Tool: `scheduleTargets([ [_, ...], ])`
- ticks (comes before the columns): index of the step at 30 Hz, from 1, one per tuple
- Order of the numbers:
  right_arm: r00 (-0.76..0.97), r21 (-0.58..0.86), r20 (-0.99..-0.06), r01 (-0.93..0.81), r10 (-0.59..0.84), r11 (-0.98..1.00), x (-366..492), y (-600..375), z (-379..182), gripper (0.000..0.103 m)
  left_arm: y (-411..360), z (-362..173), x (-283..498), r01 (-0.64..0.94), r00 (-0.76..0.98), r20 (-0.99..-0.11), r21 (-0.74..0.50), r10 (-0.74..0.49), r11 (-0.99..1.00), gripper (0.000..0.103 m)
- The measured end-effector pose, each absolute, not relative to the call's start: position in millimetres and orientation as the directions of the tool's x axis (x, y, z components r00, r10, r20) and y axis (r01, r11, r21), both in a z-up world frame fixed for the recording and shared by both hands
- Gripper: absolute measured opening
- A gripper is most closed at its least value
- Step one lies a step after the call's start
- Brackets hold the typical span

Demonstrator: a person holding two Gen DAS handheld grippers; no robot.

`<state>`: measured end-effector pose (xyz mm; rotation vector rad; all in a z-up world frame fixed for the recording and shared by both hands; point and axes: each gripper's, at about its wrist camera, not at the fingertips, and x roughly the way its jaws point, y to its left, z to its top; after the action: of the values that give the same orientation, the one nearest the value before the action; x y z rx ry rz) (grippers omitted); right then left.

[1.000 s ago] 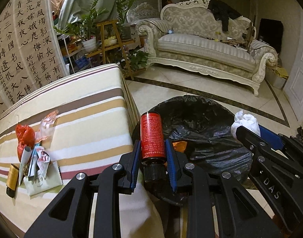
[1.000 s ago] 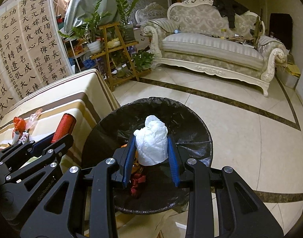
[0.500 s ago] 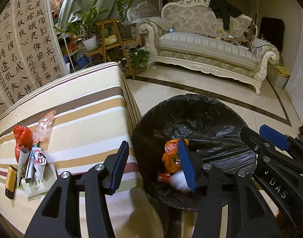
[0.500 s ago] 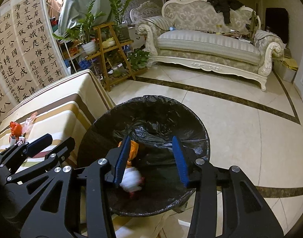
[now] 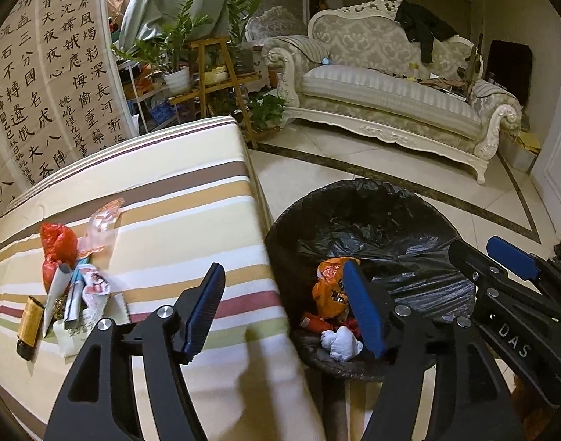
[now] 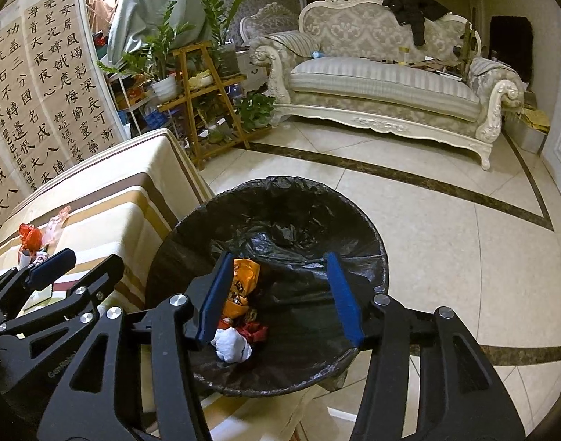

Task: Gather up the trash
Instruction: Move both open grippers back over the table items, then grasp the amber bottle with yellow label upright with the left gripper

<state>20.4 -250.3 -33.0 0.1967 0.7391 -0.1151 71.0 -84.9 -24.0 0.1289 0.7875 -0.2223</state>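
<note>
A bin lined with a black bag (image 5: 376, 217) (image 6: 280, 217) stands on the floor beside the striped table. Inside it lie a white crumpled wad (image 5: 341, 341) (image 6: 230, 345), a red bottle (image 5: 315, 323) and an orange wrapper (image 5: 328, 290) (image 6: 240, 286). My left gripper (image 5: 284, 308) is open and empty, straddling the table edge and the bin's rim. My right gripper (image 6: 280, 297) is open and empty above the bin. A pile of trash (image 5: 67, 286) lies on the table's left: a red bag (image 5: 58, 246), wrappers and a small brown bottle (image 5: 30, 327).
The striped tablecloth (image 5: 170, 220) covers the table left of the bin. A calligraphy screen (image 5: 41, 84) stands behind it. A plant stand (image 6: 203, 95) and a white sofa (image 6: 383, 88) stand across the tiled floor (image 6: 445, 242).
Both grippers opened. The red bottle dropped from the left one and the white wad from the right one into the bin, where they now lie.
</note>
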Motion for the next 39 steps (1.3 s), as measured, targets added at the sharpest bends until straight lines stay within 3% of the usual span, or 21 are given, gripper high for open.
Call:
scheduleTargets([
  [39,0.689,0.086,-0.7,-0.179,0.187,0.98,35.2,-77.2,-18.7,0.052,135.0,-28.1,43.8,-0.139,0.672,-0.732,0.03,0.117,0.99,0.066],
])
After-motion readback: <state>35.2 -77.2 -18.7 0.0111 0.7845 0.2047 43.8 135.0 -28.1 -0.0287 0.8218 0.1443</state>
